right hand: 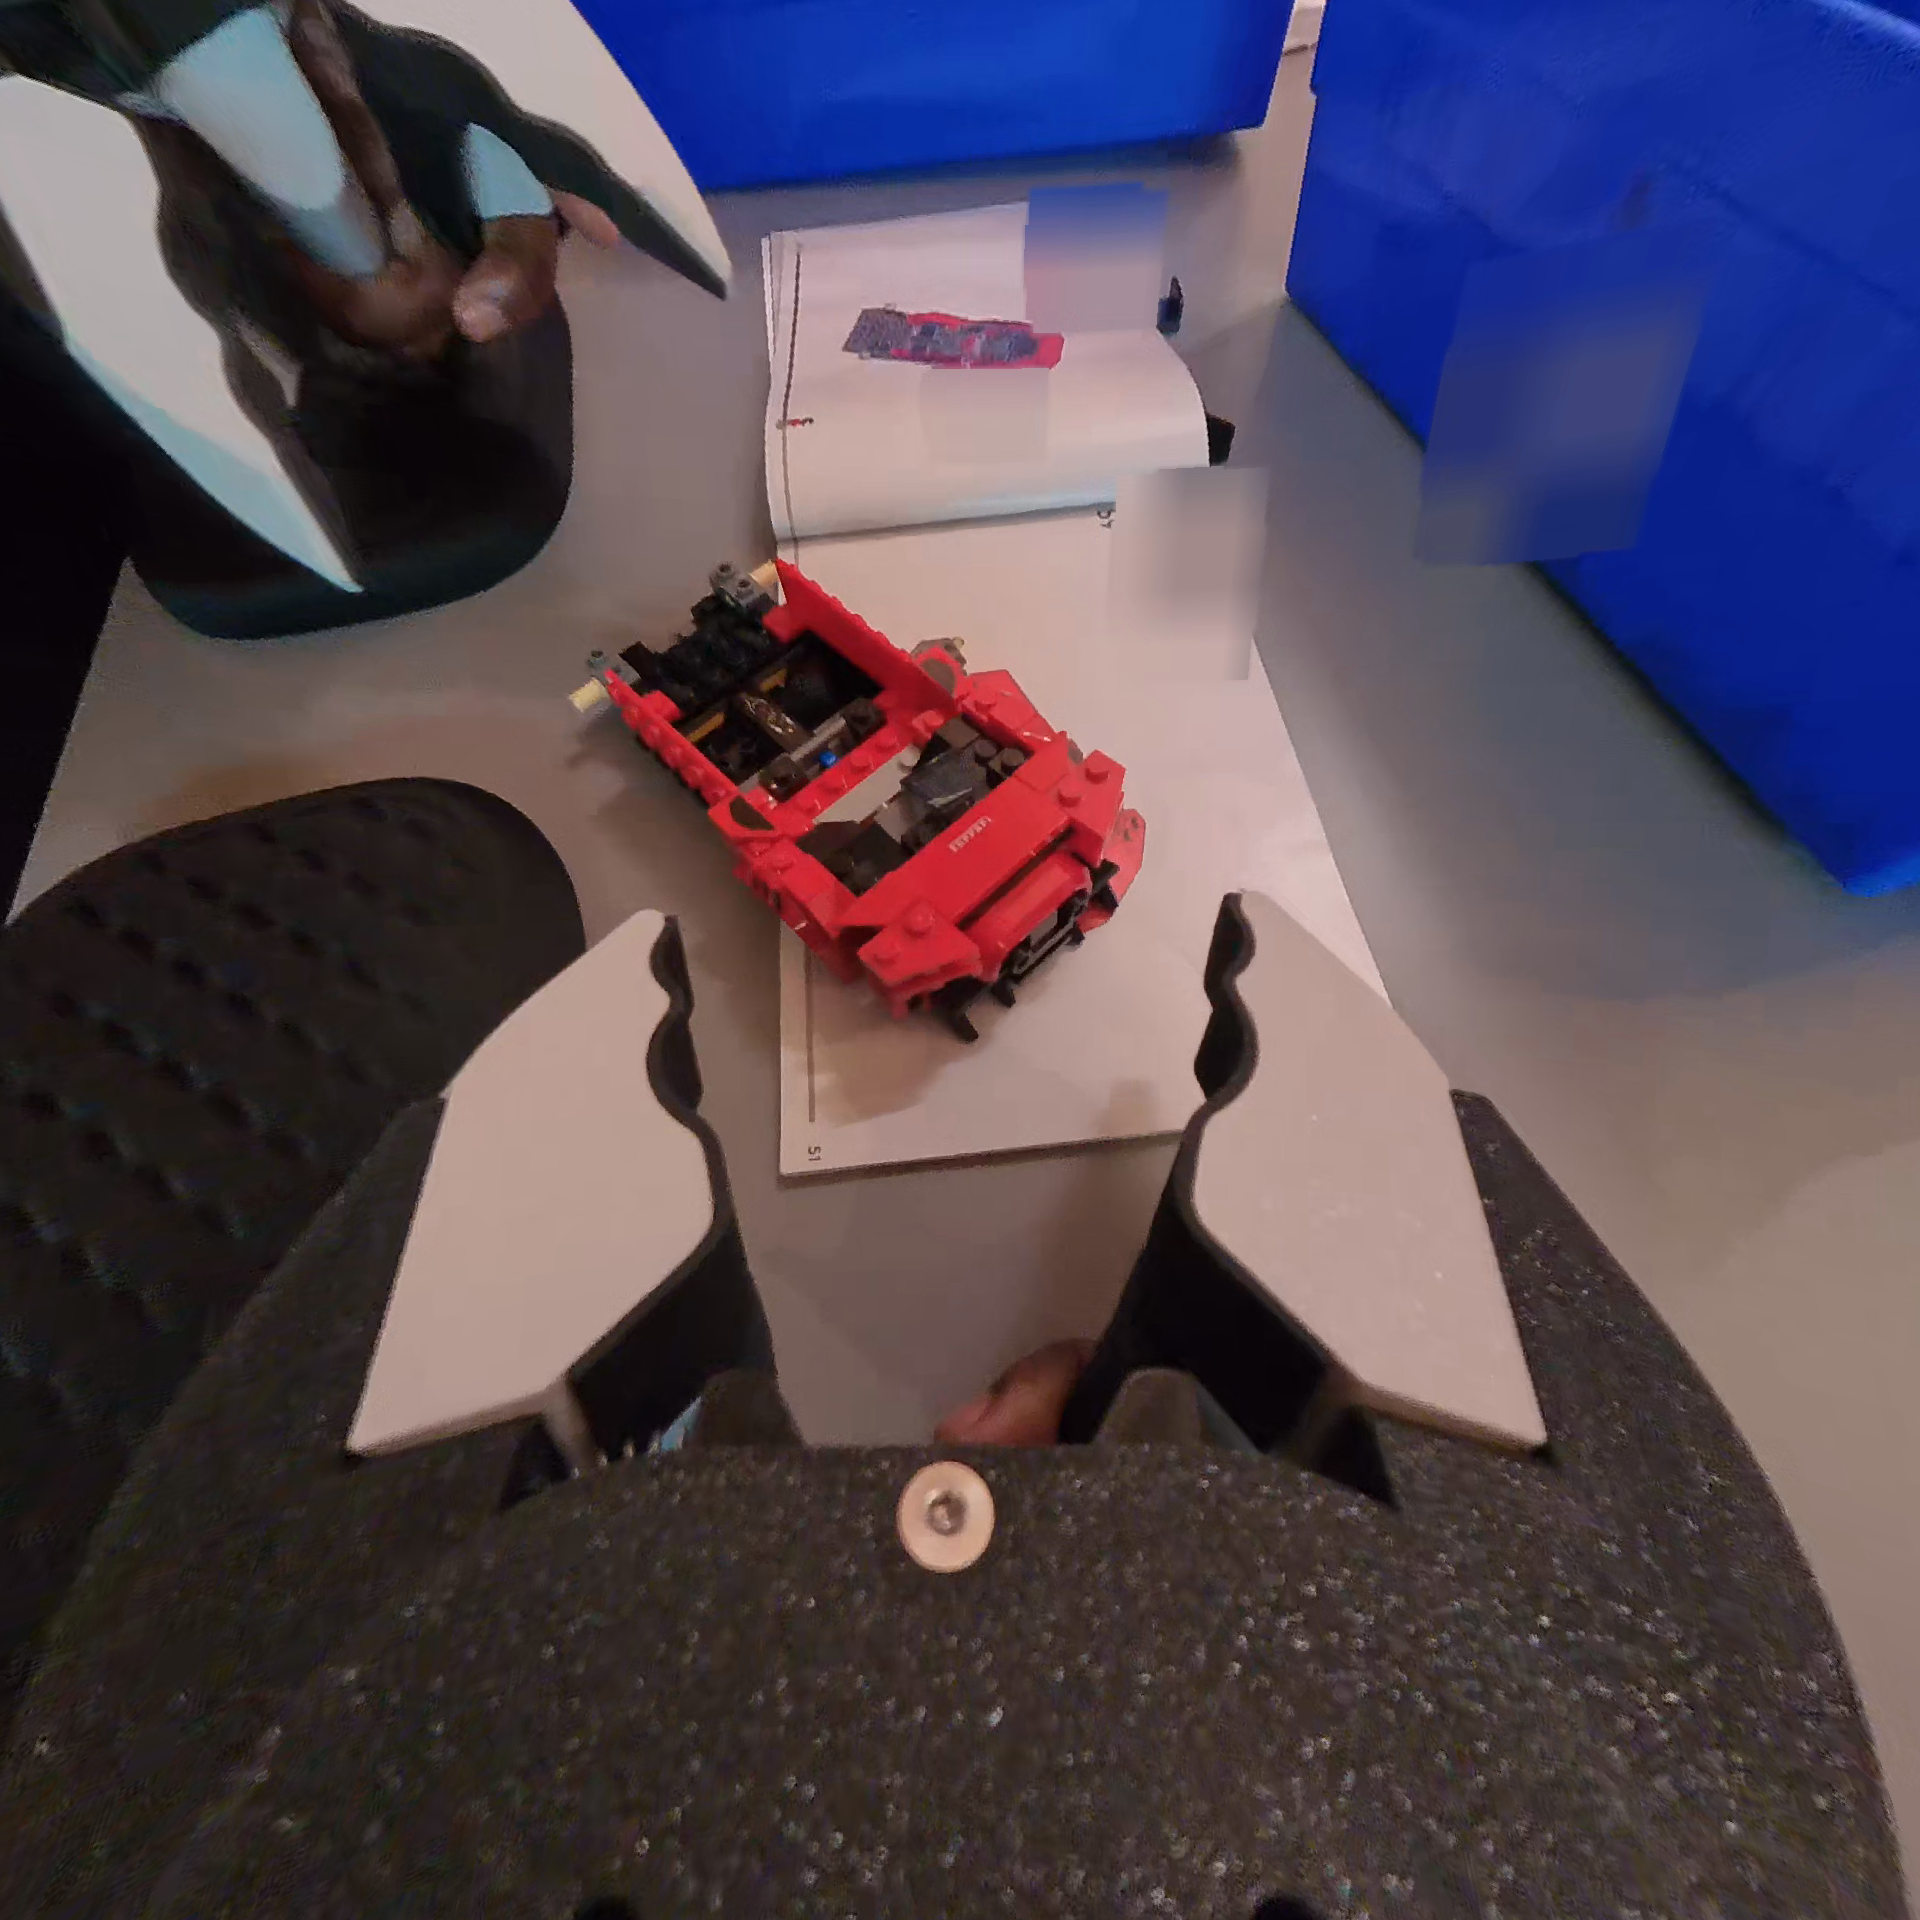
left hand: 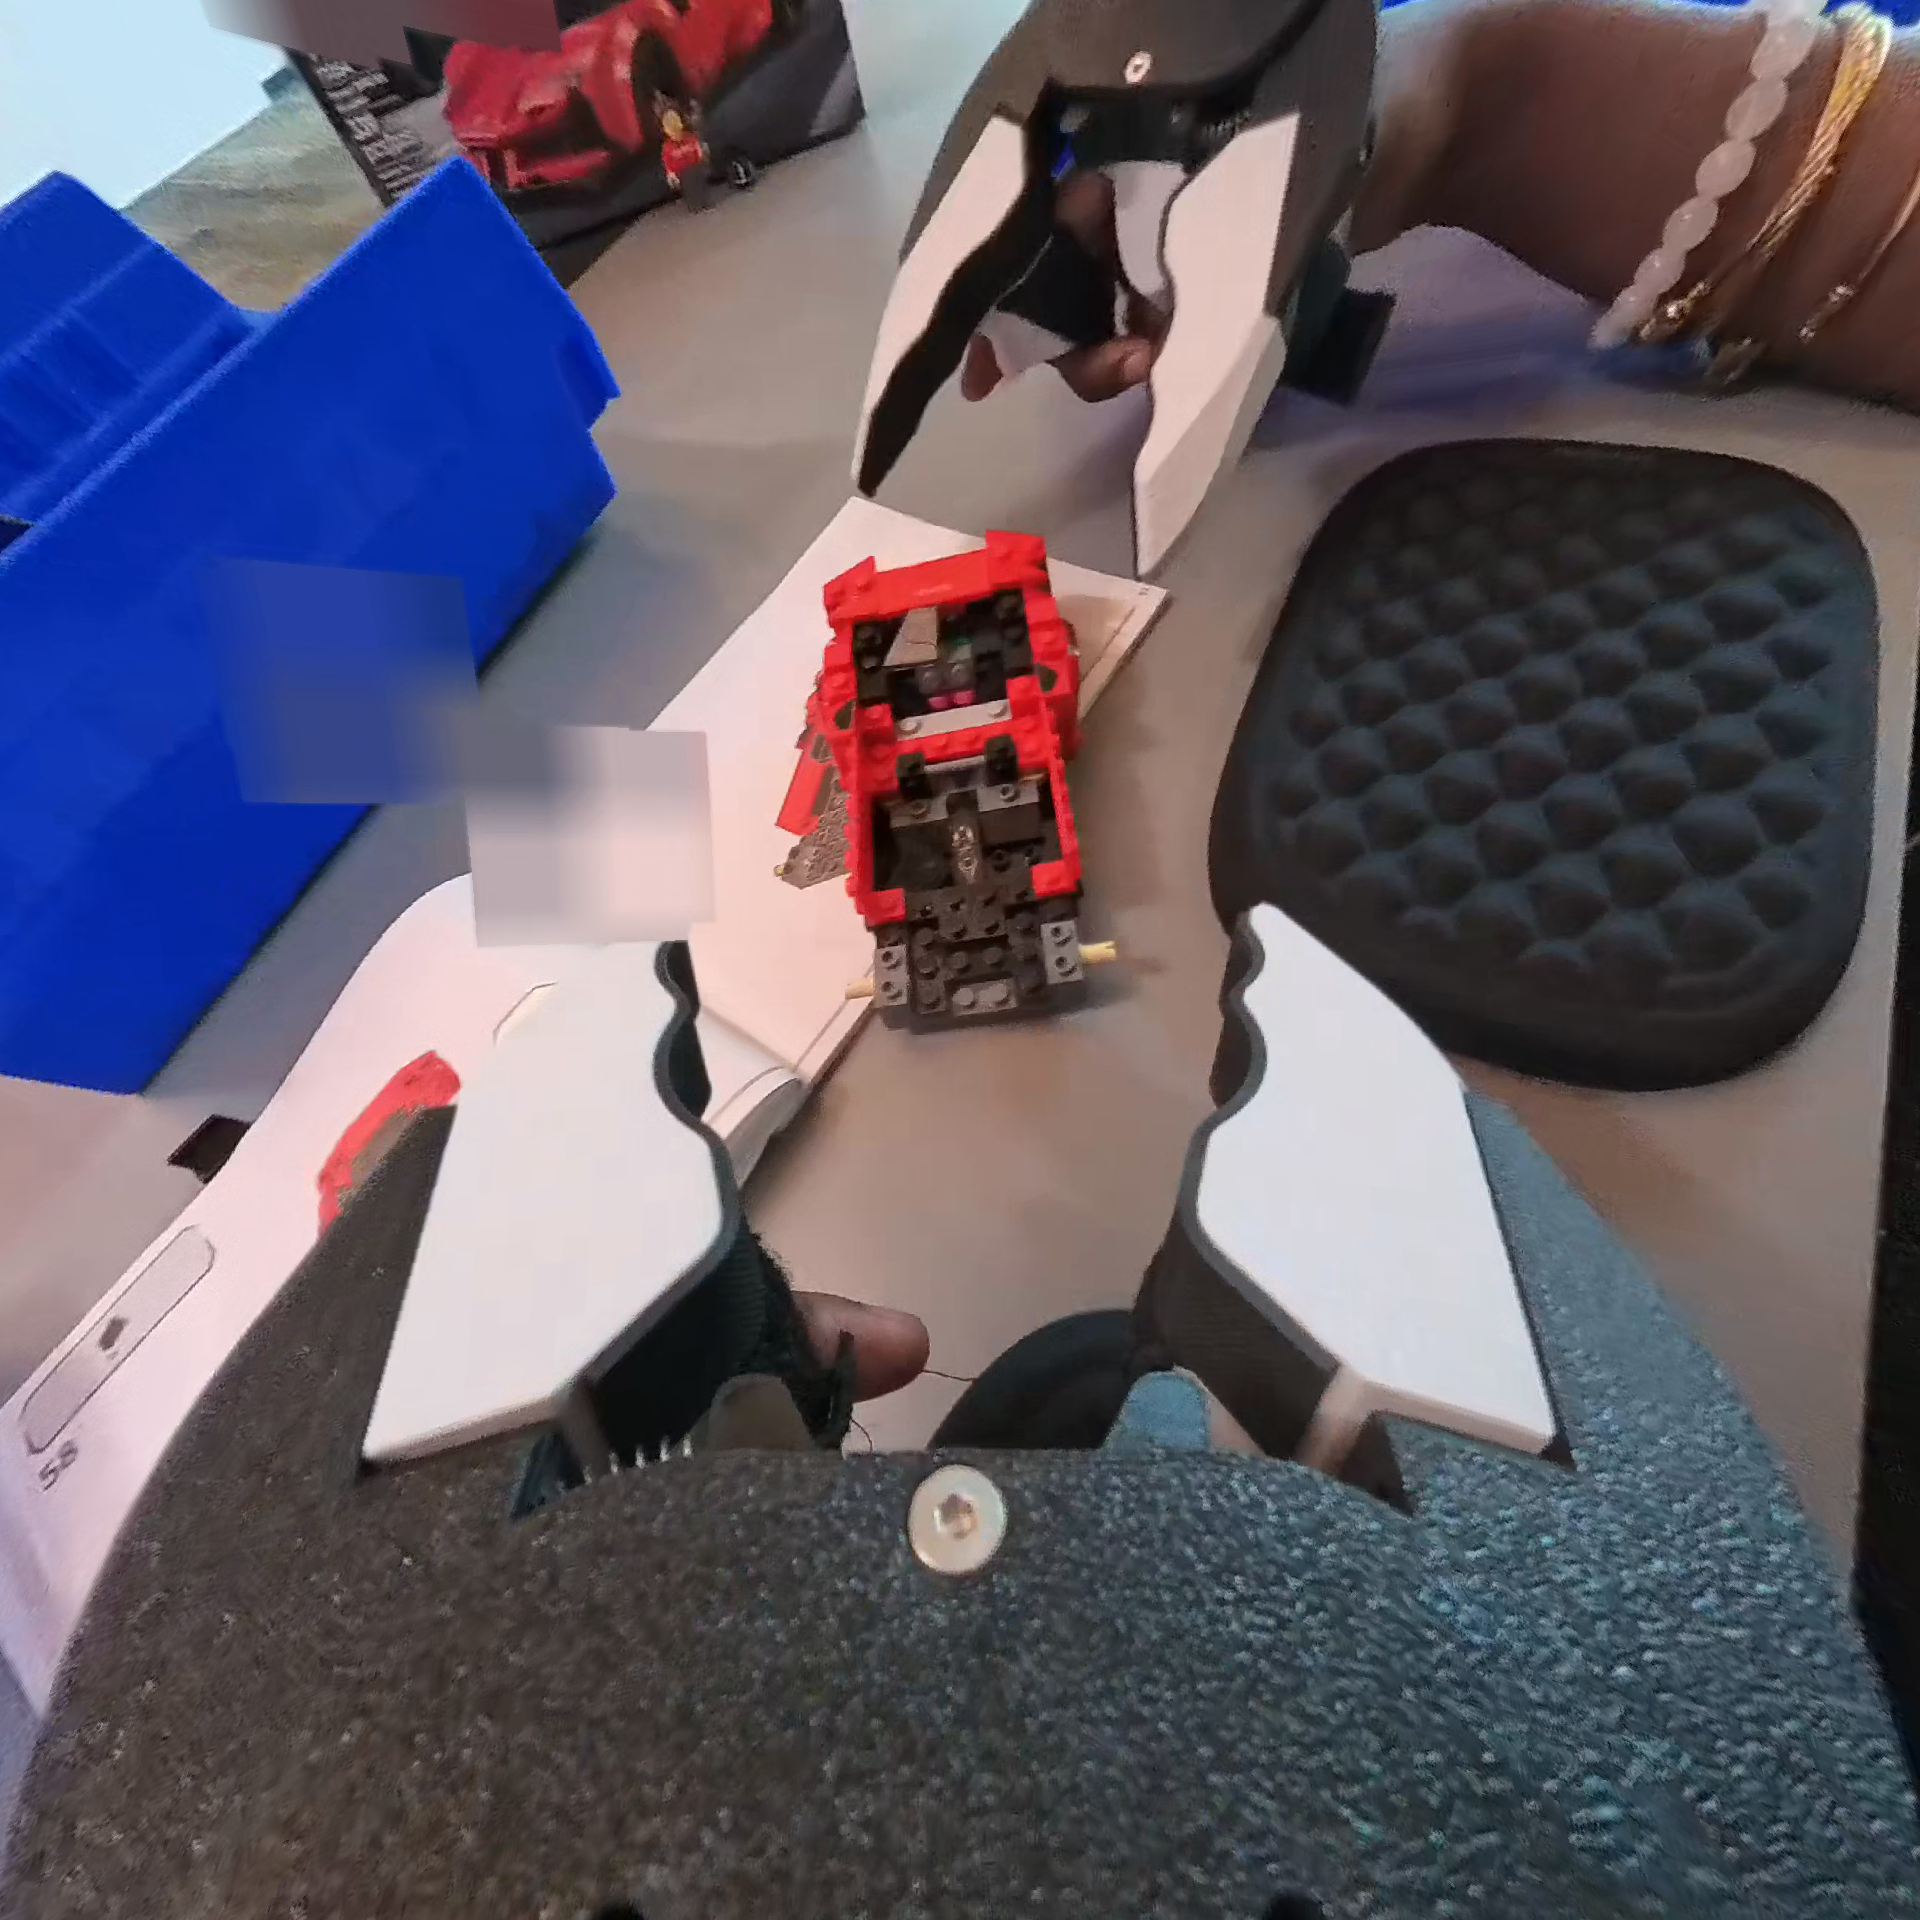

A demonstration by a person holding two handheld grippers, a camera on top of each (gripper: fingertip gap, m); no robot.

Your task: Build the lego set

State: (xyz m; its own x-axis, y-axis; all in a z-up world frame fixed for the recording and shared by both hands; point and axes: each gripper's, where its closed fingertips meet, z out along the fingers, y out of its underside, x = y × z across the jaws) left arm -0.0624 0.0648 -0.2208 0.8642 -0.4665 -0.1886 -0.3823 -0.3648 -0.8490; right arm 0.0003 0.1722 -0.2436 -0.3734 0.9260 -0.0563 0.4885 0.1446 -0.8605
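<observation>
Half-built red and black lego car (right hand: 862, 800), upright, roofless, wheelless, partly atop the open instruction booklet (right hand: 1039, 1060)

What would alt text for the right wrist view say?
A half-built red and black lego car lies partly on an open instruction booklet on a grey table, just ahead of the open, empty right gripper. Blue bins stand behind.

Cut off by the frame edges: blue bins (left hand: 312, 582), set box (left hand: 623, 94), black dimpled pad (right hand: 239, 1039). Partly covered by the car (right hand: 883, 800): open instruction booklet (right hand: 1039, 1081). Too blurred to make out: booklet page drawing (right hand: 951, 338).
</observation>
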